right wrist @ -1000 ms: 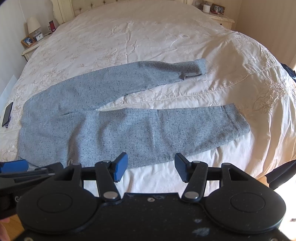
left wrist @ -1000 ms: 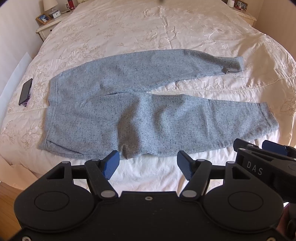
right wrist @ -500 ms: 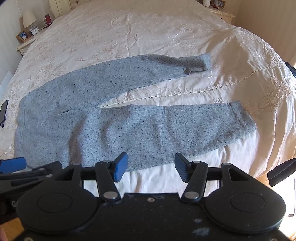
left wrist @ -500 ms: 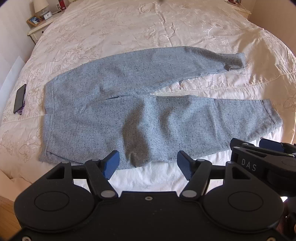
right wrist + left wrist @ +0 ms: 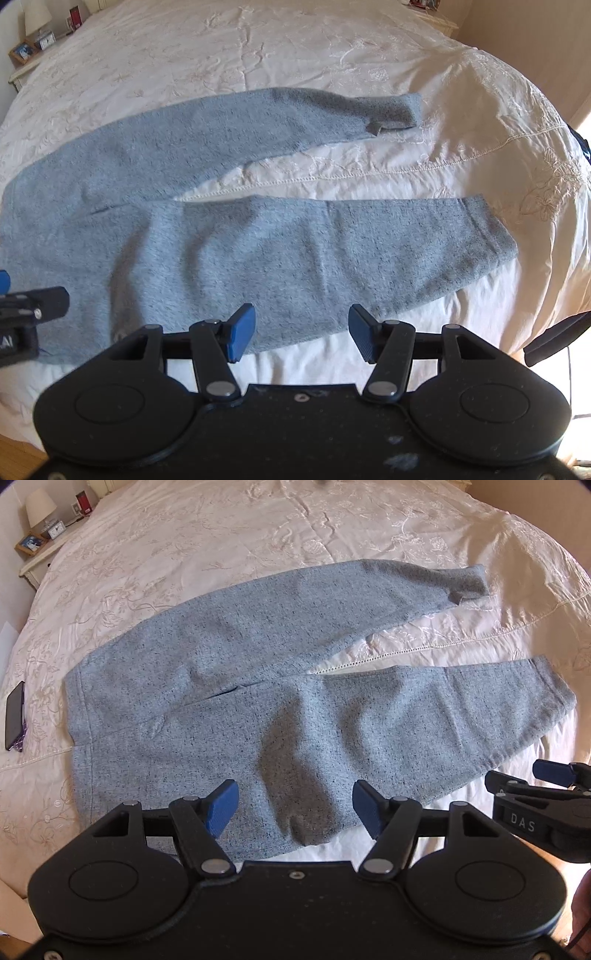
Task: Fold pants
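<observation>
From the left wrist, grey flecked pants (image 5: 258, 709) are seen spread flat on the cream bed (image 5: 258, 528), waistband leftward, legs splayed apart rightward. The left tongs (image 5: 291, 806) are held spread above the near leg's edge, nothing gripped. From the right wrist, the right tongs (image 5: 301, 332) are likewise held spread, over the near leg's lower edge.

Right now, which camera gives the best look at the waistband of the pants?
The left wrist view: the waistband shows whole, running down the left end of the gray pants. In the right wrist view that end runs off the left frame edge, partly behind the left gripper.
</observation>
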Tool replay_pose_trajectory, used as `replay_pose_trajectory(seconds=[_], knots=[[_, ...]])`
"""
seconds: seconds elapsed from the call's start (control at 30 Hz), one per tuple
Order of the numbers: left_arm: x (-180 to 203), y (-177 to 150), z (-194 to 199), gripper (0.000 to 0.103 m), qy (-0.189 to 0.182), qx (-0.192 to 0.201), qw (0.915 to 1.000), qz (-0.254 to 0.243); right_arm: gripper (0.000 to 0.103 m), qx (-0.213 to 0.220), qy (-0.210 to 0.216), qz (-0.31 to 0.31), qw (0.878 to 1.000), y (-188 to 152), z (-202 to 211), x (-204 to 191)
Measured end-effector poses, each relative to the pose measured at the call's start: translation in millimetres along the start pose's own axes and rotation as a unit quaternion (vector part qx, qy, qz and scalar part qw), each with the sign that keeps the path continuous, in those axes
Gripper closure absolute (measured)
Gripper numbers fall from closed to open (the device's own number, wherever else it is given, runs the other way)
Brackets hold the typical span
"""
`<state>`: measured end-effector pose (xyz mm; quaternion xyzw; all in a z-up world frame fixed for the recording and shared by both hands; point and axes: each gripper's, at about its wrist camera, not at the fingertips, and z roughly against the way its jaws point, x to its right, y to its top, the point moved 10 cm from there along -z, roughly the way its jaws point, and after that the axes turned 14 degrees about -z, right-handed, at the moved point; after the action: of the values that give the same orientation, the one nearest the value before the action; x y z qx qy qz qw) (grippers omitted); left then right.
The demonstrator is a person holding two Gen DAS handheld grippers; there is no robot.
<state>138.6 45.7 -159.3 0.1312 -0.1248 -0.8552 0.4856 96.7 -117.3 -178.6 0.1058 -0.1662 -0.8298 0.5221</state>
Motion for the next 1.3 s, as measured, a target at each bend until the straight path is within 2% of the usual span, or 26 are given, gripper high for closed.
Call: replay_pose_trajectory(seconds=[0.1,0.2,0.33,0.43,0.53,0.57,0.6,0.63,0.73,0.87,0.97,1.07,1.17,1.3], knots=[[17.6,3.8,-12.9,0.034,-0.008,-0.012,0.9998,-0.016,0.047,-0.03,-0.016,-0.027,0.999,-3.7,-18.7,38.3],[38.6,9.8,-24.5,0.035,-0.015,-0.03,0.9992,-0.021,0.051,-0.024,-0.027,-0.045,0.998,0.0,-34.6,84.2],[64.6,23.2,-33.9,0.038,0.0,-0.038,0.9992,-0.005,0.052,0.027,-0.07,-0.043,0.996,24.4,-53.0,146.5],[86.0,32.0,-44.9,0.039,-0.005,-0.055,0.9984,0.015,0.054,0.066,-0.076,-0.016,0.995,51.8,-70.4,180.8],[109.9,43.1,-56.0,0.039,0.0,-0.071,0.9971,0.027,0.063,0.077,-0.059,0.003,0.995,73.8,-95.3,203.3],[117.0,46.6,-57.5,0.039,0.002,-0.071,0.997,0.031,0.076,0.068,-0.051,0.008,0.996,79.3,-108.3,208.5],[122.7,49.5,-58.9,0.039,0.004,-0.073,0.9967,0.033,0.095,0.055,-0.046,0.012,0.997,83.5,-121.0,212.7],[129.3,52.6,-60.5,0.039,0.006,-0.076,0.9964,0.037,0.101,0.04,-0.043,0.014,0.998,86.4,-133.8,217.2],[143.3,59.8,-63.0,0.039,0.01,-0.079,0.9957,0.047,0.101,0.005,-0.048,0.013,0.999,99.0,-178.7,227.8],[153.7,65.6,-65.2,0.039,0.019,-0.08,0.9954,0.048,0.101,0.027,-0.045,0.054,0.997,124.9,-203.3,219.8],[160.3,69.7,-65.8,0.039,0.024,-0.079,0.9956,0.044,0.097,0.058,-0.033,0.052,0.996,136.9,-185.7,221.0],[163.7,72.0,-64.6,0.039,0.03,-0.076,0.9958,0.04,0.075,0.083,-0.03,0.009,0.996,131.8,-151.8,245.7],[168.1,74.6,-64.6,0.039,0.033,-0.077,0.9959,0.036,0.074,0.094,-0.062,-0.016,0.994,119.0,-136.4,279.4],[175.1,78.5,-63.4,0.039,0.033,-0.074,0.9962,0.031,0.073,0.049,-0.053,-0.071,0.995,108.5,-148.6,312.3]])
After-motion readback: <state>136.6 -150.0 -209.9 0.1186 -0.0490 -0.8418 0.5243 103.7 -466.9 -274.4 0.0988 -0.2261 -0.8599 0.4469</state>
